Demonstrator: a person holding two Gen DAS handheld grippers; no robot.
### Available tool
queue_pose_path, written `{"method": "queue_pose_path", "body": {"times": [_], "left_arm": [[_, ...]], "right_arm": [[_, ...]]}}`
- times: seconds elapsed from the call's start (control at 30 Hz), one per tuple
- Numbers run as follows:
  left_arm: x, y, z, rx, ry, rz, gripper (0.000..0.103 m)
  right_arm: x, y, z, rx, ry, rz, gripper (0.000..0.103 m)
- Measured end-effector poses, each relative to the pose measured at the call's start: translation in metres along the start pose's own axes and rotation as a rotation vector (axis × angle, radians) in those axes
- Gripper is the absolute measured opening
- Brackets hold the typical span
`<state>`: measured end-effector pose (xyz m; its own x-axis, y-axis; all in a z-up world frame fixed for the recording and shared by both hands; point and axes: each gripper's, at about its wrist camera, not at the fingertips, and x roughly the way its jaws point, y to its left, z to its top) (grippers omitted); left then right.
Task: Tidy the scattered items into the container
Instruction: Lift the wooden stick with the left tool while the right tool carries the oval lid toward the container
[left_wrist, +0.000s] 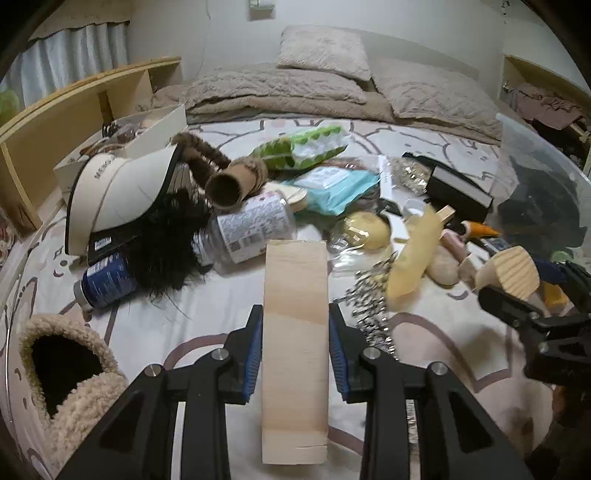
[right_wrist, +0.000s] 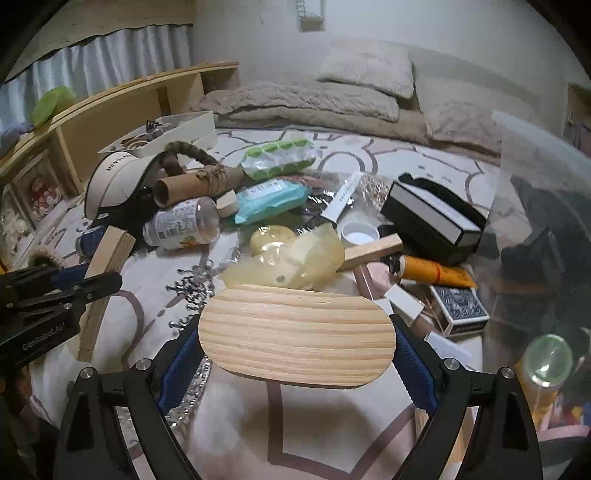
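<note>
My left gripper is shut on a flat rectangular wooden board and holds it above the bed; the board also shows in the right wrist view. My right gripper is shut on an oval wooden board, which also shows in the left wrist view. A clear plastic container stands at the right, with dark items inside. Scattered on the bedsheet lie a white visor, a cardboard tube, a clear jar, a teal packet and a black box.
A fuzzy slipper lies at the front left. A blue can, an orange tube, a card deck and a beaded chain lie around. A white box sits by the wooden headboard shelf. Pillows lie at the back.
</note>
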<state>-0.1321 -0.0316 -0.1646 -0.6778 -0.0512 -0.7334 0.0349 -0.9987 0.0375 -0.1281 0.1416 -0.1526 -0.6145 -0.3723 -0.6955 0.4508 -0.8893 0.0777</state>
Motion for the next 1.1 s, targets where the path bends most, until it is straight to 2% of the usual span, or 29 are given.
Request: {"method": "queue_pose_path", "body": {"times": [0.4, 1.1], "left_arm": [[-0.045, -0.014, 0.014, 0.028, -0.083, 0.005, 0.032], [-0.172, -0.062, 0.033, 0.068, -0.289, -0.055, 0.032]], "right_arm": [[-0.052, 0.006, 0.011, -0.013, -0.098, 0.033, 0.094], [-0.180, -0.004, 0.021, -0.041, -0.274, -0.011, 0.094]]}}
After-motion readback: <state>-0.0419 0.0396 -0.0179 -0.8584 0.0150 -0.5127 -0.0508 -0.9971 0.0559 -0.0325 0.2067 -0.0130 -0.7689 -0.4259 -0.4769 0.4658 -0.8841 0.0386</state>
